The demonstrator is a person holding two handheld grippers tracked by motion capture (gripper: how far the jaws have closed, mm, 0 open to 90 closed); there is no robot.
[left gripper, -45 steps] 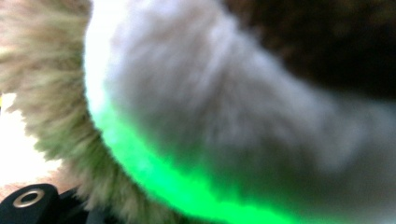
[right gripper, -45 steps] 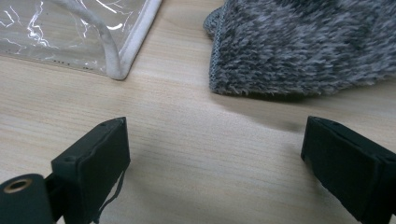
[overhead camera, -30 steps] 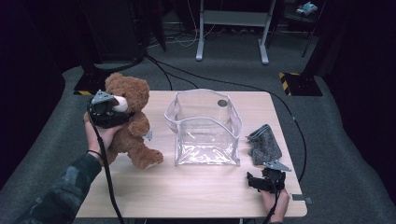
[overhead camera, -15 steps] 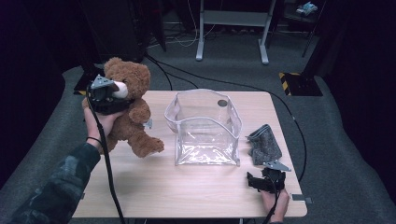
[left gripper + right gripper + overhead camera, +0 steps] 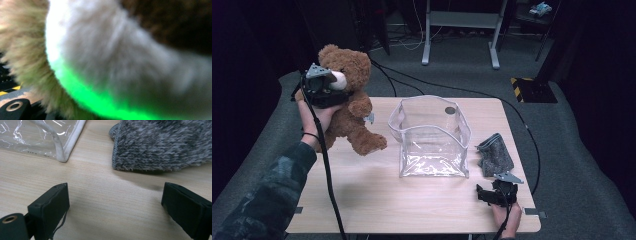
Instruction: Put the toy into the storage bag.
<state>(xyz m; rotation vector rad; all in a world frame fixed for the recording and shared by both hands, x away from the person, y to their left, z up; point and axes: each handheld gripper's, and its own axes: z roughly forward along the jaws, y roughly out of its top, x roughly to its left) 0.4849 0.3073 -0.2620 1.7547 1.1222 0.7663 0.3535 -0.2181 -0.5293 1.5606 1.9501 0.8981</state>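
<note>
A brown teddy bear (image 5: 349, 115) hangs over the table's left side, its feet just off the wood. My left gripper (image 5: 329, 85) is shut on its head by the pale muzzle. In the left gripper view blurred pale and brown fur (image 5: 112, 62) presses against the lens and hides the jaws. A clear plastic bag (image 5: 432, 137) stands open-topped at the table's middle. A grey knitted cloth (image 5: 494, 155) lies right of it. My right gripper (image 5: 492, 194) rests near the front right edge, open, with bare wood between its jaws (image 5: 115, 205), just short of the cloth (image 5: 162, 142) and the bag's corner (image 5: 37, 135).
The wooden table (image 5: 412, 210) stands on a grey carpet in a dark room. Black cables run across the floor behind it, and a metal stand (image 5: 459, 30) is at the back. A small dark disc (image 5: 450, 110) lies behind the bag.
My left gripper has lifted the teddy bear up and a little to the left, off the table. The right gripper has stayed where it was.
</note>
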